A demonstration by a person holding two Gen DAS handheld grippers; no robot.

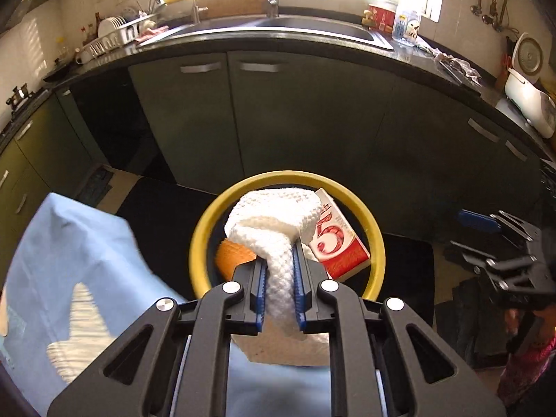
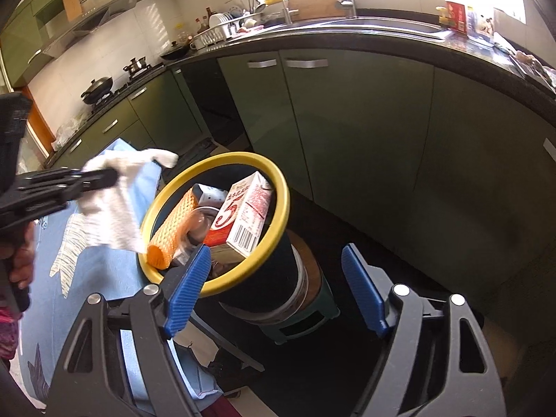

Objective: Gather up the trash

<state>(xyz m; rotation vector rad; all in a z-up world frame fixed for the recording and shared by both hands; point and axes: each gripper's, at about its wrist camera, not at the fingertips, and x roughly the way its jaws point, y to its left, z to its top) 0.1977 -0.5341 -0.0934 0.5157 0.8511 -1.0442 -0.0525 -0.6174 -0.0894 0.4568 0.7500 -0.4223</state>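
We are pinching a white knitted cloth point(image 1: 278, 243) in our left gripper point(image 1: 280, 271), jaws nearly closed on it, over the yellow-rimmed bin point(image 1: 201, 239). A red-and-white carton point(image 1: 335, 239) is lying inside at two o'clock, orange foam netting point(image 1: 231, 255) at nine. Our right gripper point(image 2: 278, 281) is hanging wide and empty.

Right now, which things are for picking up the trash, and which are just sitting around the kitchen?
For the job:
- white cloth, squeezed in the left tongs
- yellow-rimmed bin
- red carton and orange mesh roll, already in the bin
- right tongs, open and empty

Just sitting around:
- dish rack
- sink
- wok
- rice cooker
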